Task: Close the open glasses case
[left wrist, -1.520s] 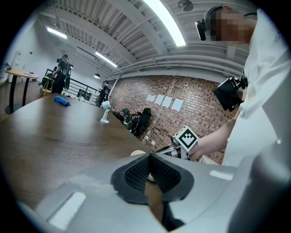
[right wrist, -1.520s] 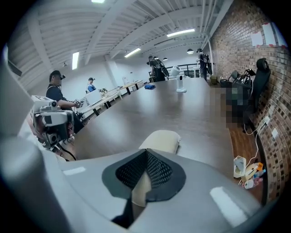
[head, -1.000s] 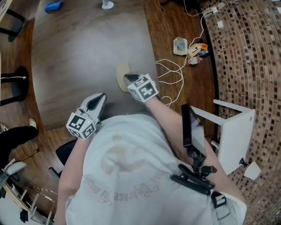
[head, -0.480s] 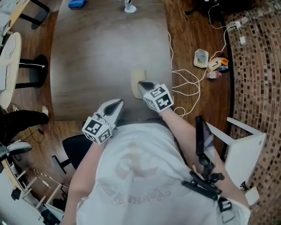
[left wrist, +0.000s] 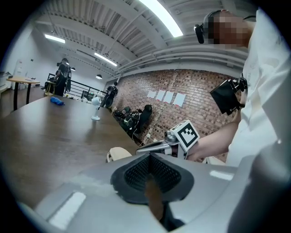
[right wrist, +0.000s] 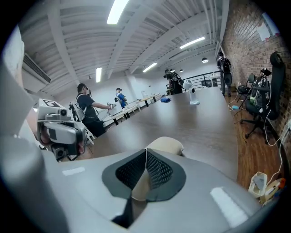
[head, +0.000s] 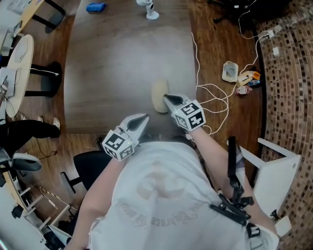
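Note:
The beige glasses case (head: 159,95) lies on the wooden table (head: 122,58) near its right edge, and its lid looks down. My right gripper (head: 167,98) is shut with nothing between its pads, its tips at the case's near right end. In the right gripper view the case (right wrist: 166,144) sits just beyond the shut tips (right wrist: 146,150). My left gripper (head: 145,117) is shut and empty, over the table's near edge, short of the case. In the left gripper view the case (left wrist: 119,154) shows ahead to the left, with the right gripper (left wrist: 154,146) beside it.
A white stand (head: 151,10) and a blue object (head: 96,7) sit at the table's far end. White cables (head: 212,93) and small items (head: 237,75) lie on the floor to the right. A black chair (head: 85,168) stands at the near left. People stand at the benches (right wrist: 91,111) in the background.
My left gripper has slid a little to the right, closer to the case. The right gripper stays at the case's near end. The head view has shifted.

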The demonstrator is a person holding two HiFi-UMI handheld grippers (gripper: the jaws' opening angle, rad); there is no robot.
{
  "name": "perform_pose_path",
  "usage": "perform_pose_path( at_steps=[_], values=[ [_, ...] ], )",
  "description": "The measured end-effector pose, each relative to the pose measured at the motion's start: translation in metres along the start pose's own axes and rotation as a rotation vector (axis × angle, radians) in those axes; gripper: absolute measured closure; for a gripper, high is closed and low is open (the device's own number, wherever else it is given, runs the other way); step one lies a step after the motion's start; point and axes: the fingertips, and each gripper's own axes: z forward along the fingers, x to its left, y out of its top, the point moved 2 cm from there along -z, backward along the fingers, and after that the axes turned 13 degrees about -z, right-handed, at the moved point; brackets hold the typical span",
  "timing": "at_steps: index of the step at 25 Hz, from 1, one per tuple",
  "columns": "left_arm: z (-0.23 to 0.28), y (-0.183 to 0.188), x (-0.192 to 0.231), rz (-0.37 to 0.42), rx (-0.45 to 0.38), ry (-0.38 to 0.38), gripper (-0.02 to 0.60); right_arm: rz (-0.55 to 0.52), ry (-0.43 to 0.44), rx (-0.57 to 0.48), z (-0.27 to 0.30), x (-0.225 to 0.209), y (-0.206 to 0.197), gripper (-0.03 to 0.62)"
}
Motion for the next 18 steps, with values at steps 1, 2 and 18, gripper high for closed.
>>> perform_pose_path(
  at_steps=[1, 2, 18],
  values=[
    [0.002, 0.001, -0.003, 0.011, 0.005, -0.013, 0.575, -0.001, -0.003, -0.021, -0.006, 0.002, 0.002, 0.583],
    [0.004, 0.002, -0.006, 0.023, 0.008, -0.025, 0.575, -0.001, -0.004, -0.045, -0.013, 0.004, 0.003, 0.585],
    [-0.027, -0.017, -0.048, 0.080, -0.024, -0.102, 0.575, 0.053, -0.122, -0.277, -0.120, 0.068, 0.000, 0.585]
  ],
)
